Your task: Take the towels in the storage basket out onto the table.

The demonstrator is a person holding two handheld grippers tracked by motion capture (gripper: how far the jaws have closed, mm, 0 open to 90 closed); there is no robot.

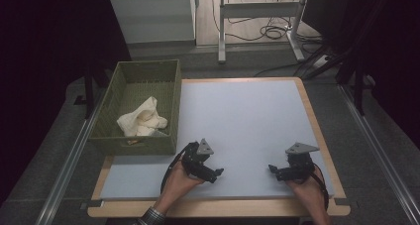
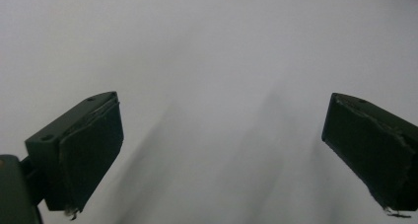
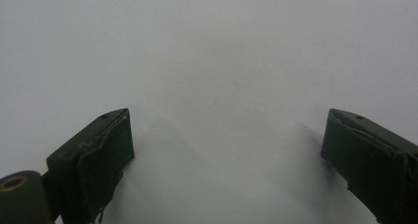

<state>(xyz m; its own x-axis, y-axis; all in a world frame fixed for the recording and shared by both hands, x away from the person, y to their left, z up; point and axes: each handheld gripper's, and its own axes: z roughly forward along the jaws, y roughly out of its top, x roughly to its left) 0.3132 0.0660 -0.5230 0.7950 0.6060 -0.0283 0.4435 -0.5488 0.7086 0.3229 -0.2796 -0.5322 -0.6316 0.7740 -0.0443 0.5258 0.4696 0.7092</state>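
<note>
1. My left gripper (image 1: 214, 174) rests low over the grey mat (image 1: 247, 121), jaws wide, holding nothing.
2. My right gripper (image 1: 275, 171) likewise, jaws wide.
3. The white cloth (image 1: 141, 119) lies inside the green basket (image 1: 119, 84), near my left gripper.

Dim room, dark at nine and three o'clock; the pale table (image 1: 247, 116) catches soft overhead light without glare. Both gripper views are hazy and soft-focused, with faint smeared shadows trailing toward twelve o'clock from the black jaws. The high view is slightly grainy.
</note>
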